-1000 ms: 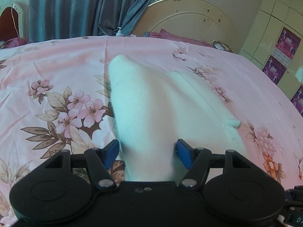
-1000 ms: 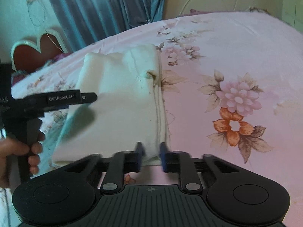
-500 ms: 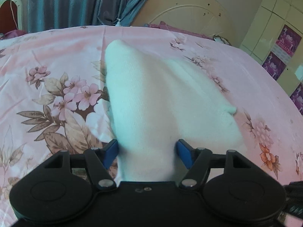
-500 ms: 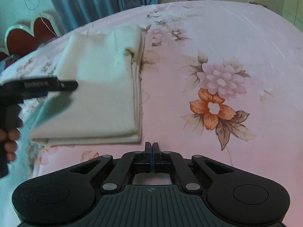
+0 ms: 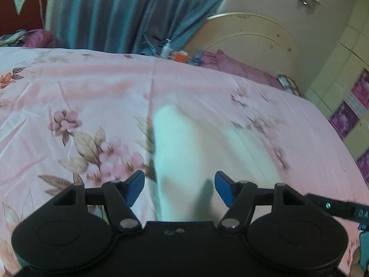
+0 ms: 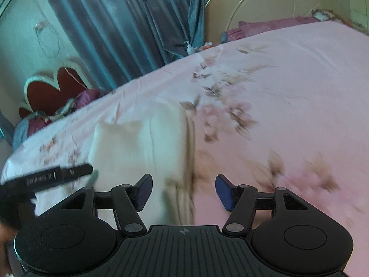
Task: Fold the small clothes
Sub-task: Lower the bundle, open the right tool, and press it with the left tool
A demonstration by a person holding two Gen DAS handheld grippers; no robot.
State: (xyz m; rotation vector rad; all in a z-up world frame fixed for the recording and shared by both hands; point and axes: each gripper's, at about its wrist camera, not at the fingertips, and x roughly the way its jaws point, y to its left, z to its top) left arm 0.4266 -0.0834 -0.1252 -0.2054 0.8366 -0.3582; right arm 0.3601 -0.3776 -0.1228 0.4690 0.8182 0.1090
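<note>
A folded white garment lies flat on the pink floral bedsheet. My left gripper hovers over its near end, open, and its blue pads stand clear of the cloth on both sides. The right wrist view shows the same garment left of centre. My right gripper hangs over its right-hand folded edge. Its jaws are opening, and that edge lies below the gap with neither pad pressing on it. One of the left gripper's fingers reaches in over the garment's left part.
Blue curtains hang behind the bed, beside a cream arched headboard. Small bottles and boxes sit past the far edge, with purple bedding beside them. A red heart-shaped headboard stands at the left, cupboard doors at the right.
My right gripper let go of the garment's near edge, pulled back shut, then swung over the right edge with jaws apart. The left gripper rose and tipped a little, staying open.
</note>
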